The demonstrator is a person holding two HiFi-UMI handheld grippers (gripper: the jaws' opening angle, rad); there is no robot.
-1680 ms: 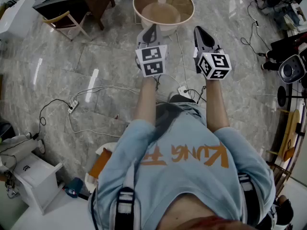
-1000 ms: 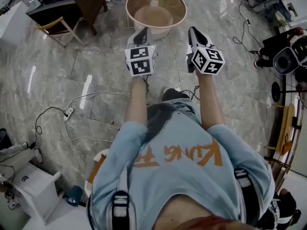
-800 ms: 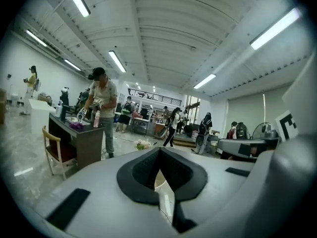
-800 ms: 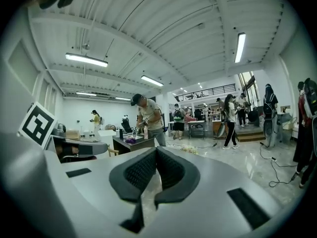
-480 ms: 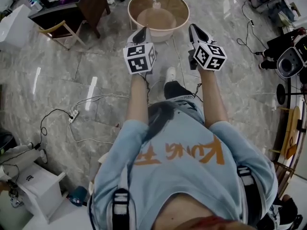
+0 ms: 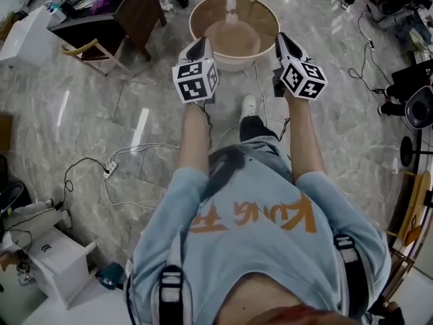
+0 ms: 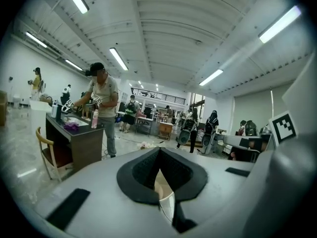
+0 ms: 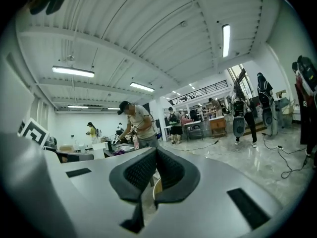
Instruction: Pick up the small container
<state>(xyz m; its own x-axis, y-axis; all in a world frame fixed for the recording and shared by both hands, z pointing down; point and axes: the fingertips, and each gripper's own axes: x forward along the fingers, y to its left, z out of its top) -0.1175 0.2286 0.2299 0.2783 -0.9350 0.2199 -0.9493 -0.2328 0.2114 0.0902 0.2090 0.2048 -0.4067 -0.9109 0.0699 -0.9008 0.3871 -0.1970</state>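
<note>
A round glass-topped table [image 6: 270,12] stands just ahead on the marble floor. On its far side sits a small pale vase-like container [image 6: 231,7] with flowers. My left gripper [image 6: 199,45] is held out at the table's near left rim, and my right gripper [image 6: 281,39] at its near right rim. Both are up in the air, touching nothing. In the left gripper view the left gripper [image 7: 159,150] has its black pads together with nothing between them. The right gripper [image 8: 155,151] in its own view is likewise shut and empty. Neither gripper view shows the container.
A dark desk [image 6: 128,5] and a wooden chair [image 6: 91,49] stand at the far left. Cables [image 6: 135,147] and a power strip [image 6: 108,170] lie on the floor to the left. Black equipment [image 6: 419,107] stands at the right. A person [image 7: 101,108] works at the desk.
The person has walked forward, so the round table has come closer and now lies between the two gripper tips. Both grippers stay shut and held out in front.
</note>
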